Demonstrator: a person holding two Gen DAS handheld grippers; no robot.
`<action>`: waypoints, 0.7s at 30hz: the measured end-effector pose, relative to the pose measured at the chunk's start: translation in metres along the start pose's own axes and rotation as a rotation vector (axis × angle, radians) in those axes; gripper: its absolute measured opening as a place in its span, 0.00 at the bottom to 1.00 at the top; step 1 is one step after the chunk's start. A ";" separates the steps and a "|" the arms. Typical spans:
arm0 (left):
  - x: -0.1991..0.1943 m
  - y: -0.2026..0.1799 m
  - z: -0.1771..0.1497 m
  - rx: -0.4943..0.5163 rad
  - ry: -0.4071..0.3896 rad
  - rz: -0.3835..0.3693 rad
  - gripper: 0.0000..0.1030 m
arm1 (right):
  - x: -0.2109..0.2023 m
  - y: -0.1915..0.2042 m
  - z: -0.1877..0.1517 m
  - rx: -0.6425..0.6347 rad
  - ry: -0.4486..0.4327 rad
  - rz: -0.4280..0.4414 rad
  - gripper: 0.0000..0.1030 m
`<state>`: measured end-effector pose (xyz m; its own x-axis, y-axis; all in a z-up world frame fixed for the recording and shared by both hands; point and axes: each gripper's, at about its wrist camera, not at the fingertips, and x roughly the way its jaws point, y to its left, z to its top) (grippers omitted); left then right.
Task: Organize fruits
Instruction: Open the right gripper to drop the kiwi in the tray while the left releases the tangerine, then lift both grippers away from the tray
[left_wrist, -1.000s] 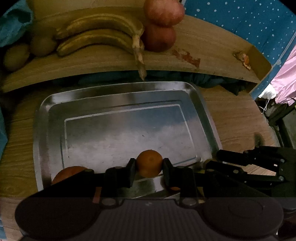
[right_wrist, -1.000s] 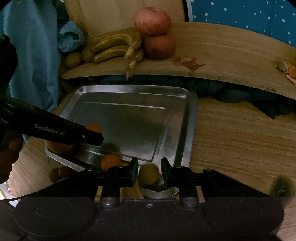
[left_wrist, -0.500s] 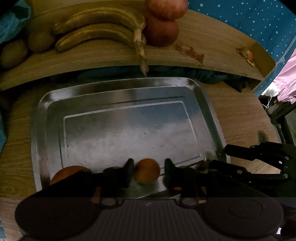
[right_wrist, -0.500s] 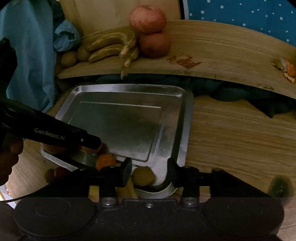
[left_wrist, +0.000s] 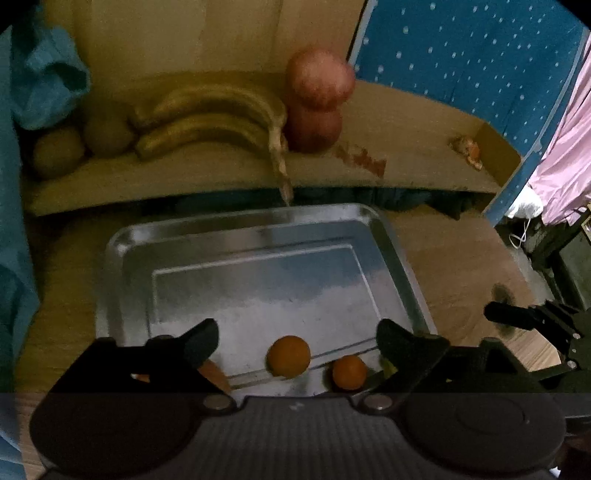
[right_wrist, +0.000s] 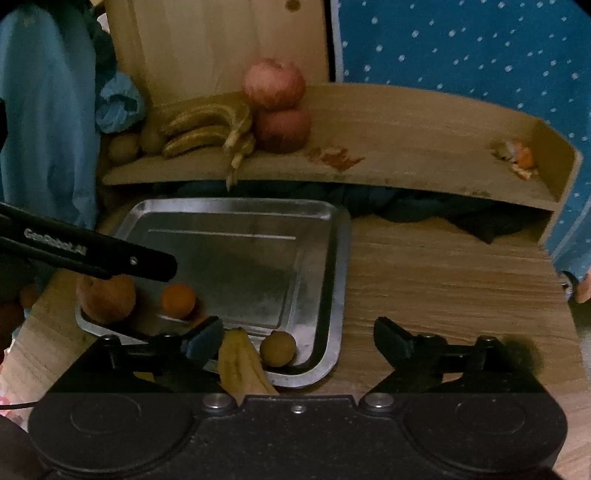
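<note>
1. Small orange: on metal tray, released; gripped a second ago.
2. Kiwi: tray corner, likewise released.
3. Left tongs: now wide open, empty.
4. Right tongs: now wide open, empty.

Both wrist cams face shelf, sharing tray close below.

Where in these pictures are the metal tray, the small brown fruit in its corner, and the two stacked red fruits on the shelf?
metal tray (left_wrist: 236, 229), left wrist view, far rim.
small brown fruit (right_wrist: 277, 348), right wrist view, its centre.
stacked red fruits (right_wrist: 274, 84), right wrist view, upper fruit's front.
</note>
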<state>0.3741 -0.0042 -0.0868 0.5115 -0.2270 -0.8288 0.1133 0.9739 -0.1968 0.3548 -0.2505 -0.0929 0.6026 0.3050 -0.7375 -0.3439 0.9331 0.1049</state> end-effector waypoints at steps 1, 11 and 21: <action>-0.005 0.001 -0.001 0.000 -0.013 0.003 0.97 | -0.004 0.002 -0.001 0.004 -0.009 -0.011 0.93; -0.035 0.023 -0.015 -0.015 -0.039 0.044 1.00 | -0.033 0.024 -0.010 0.030 -0.071 -0.058 0.99; -0.059 0.051 -0.037 -0.025 -0.048 0.094 1.00 | -0.043 0.056 -0.021 0.020 -0.064 -0.073 0.99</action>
<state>0.3181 0.0590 -0.0674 0.5594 -0.1336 -0.8181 0.0424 0.9902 -0.1327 0.2944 -0.2150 -0.0691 0.6705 0.2474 -0.6994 -0.2838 0.9566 0.0664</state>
